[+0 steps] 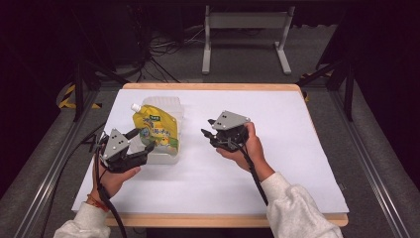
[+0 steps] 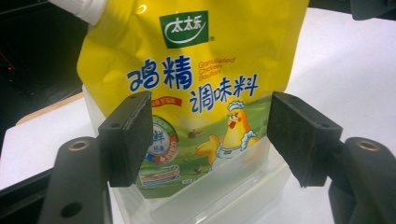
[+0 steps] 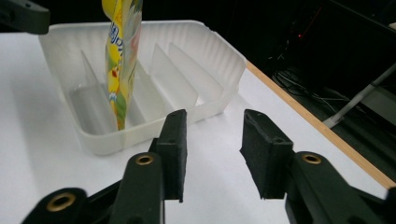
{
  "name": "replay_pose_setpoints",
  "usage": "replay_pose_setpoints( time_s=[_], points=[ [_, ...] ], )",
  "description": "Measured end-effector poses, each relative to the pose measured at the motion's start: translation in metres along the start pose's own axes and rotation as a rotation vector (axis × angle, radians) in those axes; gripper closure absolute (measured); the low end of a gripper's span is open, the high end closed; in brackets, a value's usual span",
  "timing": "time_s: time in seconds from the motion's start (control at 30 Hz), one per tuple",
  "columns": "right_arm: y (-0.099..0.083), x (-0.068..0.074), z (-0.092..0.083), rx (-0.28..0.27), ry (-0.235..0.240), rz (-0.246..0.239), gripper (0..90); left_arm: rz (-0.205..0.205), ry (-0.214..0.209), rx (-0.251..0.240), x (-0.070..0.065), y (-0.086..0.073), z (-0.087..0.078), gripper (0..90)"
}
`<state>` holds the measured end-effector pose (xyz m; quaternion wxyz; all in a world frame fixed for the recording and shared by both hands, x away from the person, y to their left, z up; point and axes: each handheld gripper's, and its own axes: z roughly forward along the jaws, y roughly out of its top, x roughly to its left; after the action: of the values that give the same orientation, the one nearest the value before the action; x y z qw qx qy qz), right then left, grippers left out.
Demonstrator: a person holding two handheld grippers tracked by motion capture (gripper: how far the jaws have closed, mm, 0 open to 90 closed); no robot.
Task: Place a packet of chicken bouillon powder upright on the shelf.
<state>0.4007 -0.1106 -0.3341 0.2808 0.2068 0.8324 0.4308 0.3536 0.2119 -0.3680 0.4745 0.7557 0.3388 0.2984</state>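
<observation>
Glossy yellow plastic pouch [image 2: 196, 70] with a white plastic cap [image 1: 135, 106]; translucent, smooth plastic tray [image 3: 215, 70]; matt white paper sheet [image 1: 277, 163] over a wooden table [image 1: 208, 86]; matt black gripper pads [image 3: 173, 144].

Left black two-jaw gripper [image 1: 141, 141]: grey three-cornered top plate with screws, brass-ringed jaw holes, trailing black cable. Right black two-jaw gripper [image 1: 207, 128]: identical plate, cable. Pale grey fleece sleeves [image 1: 297, 210]; orange wristband [image 1: 94, 202] beside the left cable.

Yellow pouch [image 1: 155, 130] upright in tray [image 1: 168, 105]
</observation>
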Motion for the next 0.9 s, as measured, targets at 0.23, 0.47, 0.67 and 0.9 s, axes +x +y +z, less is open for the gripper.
replay_pose_setpoints(
  time_s=[0.23, 0.47, 0.67, 0.9],
  points=[
    [-0.010, -0.006, -0.008, 0.042, -0.022, -0.012, 55.8, 0.011, -0.010, 0.000, -0.008, 0.001, 0.000, 28.1],
    [-0.023, -0.013, -0.019, 0.076, -0.028, -0.018, 50.5, 0.032, -0.028, 0.007, -0.018, 0.001, 0.000, 26.1],
    [-0.031, -0.016, -0.030, 0.092, -0.042, -0.034, 47.2, 0.056, -0.052, 0.016, -0.027, 0.001, 0.001, 25.0],
    [-0.042, -0.017, -0.042, 0.122, -0.055, -0.058, 43.8, 0.096, -0.076, 0.038, -0.040, -0.001, 0.004, 22.2]
  ],
)
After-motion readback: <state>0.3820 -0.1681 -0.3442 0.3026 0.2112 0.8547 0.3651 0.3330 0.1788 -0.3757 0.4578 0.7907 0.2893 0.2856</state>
